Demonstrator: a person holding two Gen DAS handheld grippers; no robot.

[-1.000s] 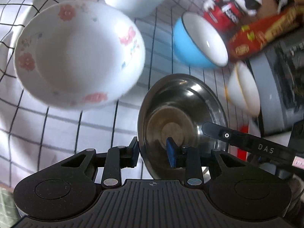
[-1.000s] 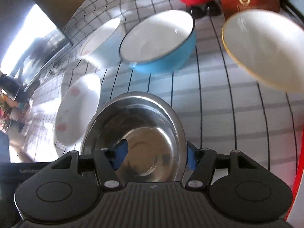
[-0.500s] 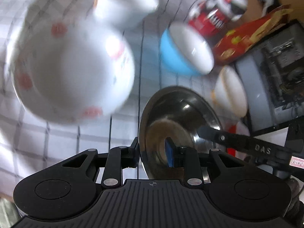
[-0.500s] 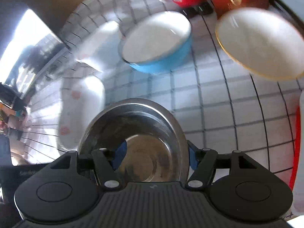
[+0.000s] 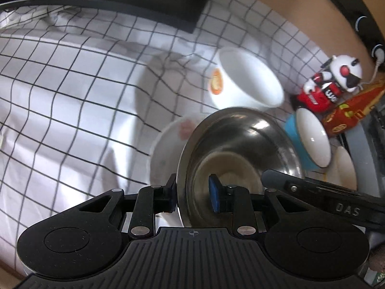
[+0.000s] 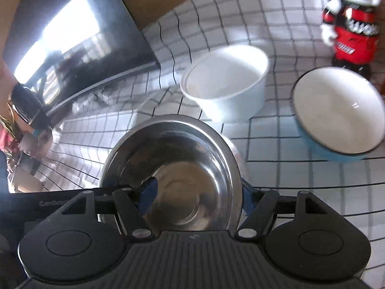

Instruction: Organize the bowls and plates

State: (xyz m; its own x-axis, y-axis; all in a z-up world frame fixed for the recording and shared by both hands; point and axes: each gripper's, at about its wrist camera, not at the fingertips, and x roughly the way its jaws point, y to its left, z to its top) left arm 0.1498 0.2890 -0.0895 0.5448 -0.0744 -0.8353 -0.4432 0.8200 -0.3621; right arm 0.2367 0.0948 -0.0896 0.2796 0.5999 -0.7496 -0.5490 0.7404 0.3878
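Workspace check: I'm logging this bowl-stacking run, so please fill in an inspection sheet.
Surface: checked cloth, wrinkled.
Job's things: steel bowl over the flowered bowl; white bowl, blue bowl and a cream bowl stand apart.
Clutter: toy figure, red packet.
Grippers: left gripper has its jaws astride the steel bowl's rim; right gripper is astride the opposite rim, jaws opening.
Cables: white cord by the toy.
Surroundings: dark screen.

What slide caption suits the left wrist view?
Left tool straddles steel bowl rim above floral bowl on checked cloth.
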